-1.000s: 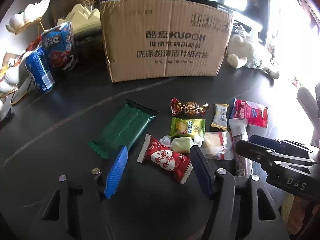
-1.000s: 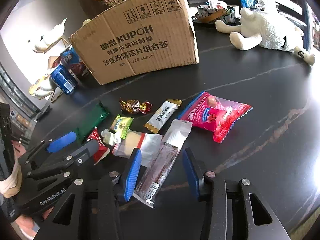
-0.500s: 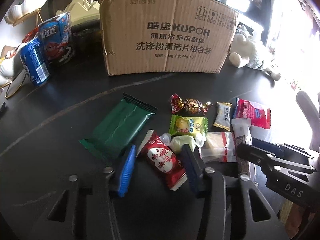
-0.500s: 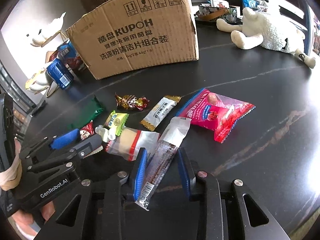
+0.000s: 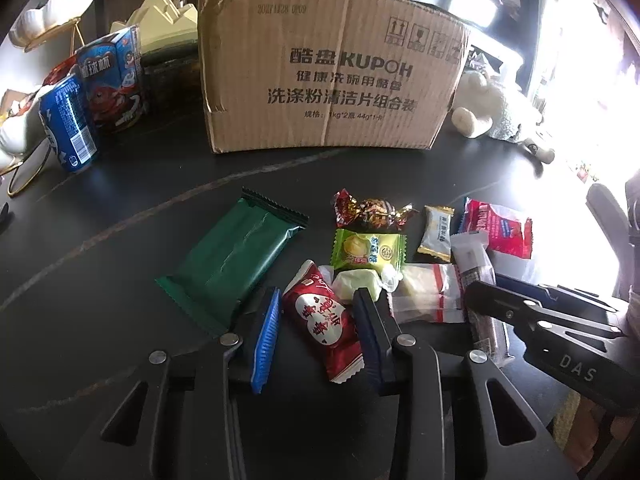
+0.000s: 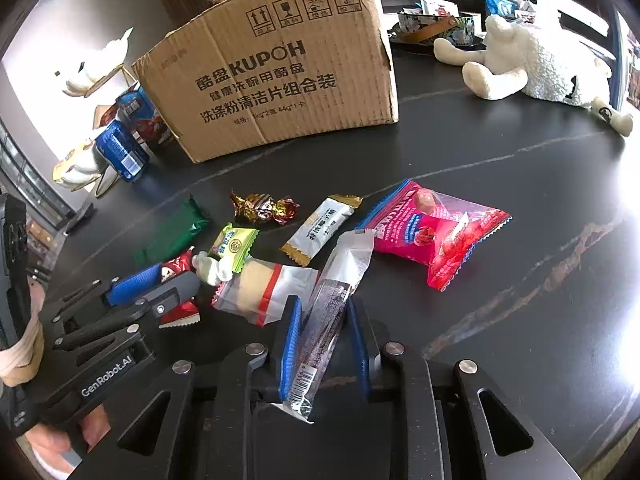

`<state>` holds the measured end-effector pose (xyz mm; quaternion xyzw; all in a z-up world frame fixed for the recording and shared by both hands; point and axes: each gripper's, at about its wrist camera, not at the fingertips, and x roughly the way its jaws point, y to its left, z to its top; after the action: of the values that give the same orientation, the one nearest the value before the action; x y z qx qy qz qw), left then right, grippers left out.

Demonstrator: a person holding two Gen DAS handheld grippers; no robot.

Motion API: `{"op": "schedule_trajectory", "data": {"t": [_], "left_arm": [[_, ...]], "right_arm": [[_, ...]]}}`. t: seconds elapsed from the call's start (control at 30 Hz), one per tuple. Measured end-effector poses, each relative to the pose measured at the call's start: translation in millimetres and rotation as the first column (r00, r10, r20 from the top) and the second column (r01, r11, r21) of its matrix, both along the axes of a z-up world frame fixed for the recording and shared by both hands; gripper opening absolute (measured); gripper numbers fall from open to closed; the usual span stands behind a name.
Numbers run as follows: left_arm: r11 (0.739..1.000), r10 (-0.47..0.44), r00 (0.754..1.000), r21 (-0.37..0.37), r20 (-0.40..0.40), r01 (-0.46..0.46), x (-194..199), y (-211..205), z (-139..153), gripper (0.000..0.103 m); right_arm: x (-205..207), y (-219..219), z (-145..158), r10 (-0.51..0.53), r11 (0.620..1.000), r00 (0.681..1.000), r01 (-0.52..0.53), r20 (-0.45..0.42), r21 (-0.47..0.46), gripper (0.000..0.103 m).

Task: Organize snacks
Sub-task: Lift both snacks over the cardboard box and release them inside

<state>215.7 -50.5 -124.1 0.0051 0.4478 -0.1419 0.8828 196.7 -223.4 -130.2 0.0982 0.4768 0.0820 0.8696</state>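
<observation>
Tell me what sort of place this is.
Probably a home living or dining room: a dark table holding a stuffed lamb toy, white ornaments on gold stands, and a reused cardboard box.
</observation>
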Motion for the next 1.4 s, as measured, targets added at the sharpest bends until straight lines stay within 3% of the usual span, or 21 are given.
{"op": "schedule_trajectory", "data": {"t": [0.4, 0.83, 1.4], "left_arm": [[1.000, -0.008, 0.999, -0.009, 0.044, 0.008, -12.9, -2.3, 14.9, 0.037], [1.000, 0.002, 0.997, -0.026, 0.081, 0.000, -16.4, -1.0, 39.9, 0.037], [0.999, 0.000, 0.981, -0.035, 0.193, 0.006, 6.4, 4.9, 129.3, 0.037]], "right_arm": [[-4.8, 0.3, 10.2, 0.001, 1.000, 0.999, -0.002, 0.035, 0.014, 0.018], [-11.5, 1.6, 41.0, 0.002, 1.000, 0.988, -0.006, 0.157, 0.027, 0.018], [10.0, 11.4, 122.2, 0.033, 0.997, 0.958, -0.050, 0.286, 0.054, 0.018]]}}
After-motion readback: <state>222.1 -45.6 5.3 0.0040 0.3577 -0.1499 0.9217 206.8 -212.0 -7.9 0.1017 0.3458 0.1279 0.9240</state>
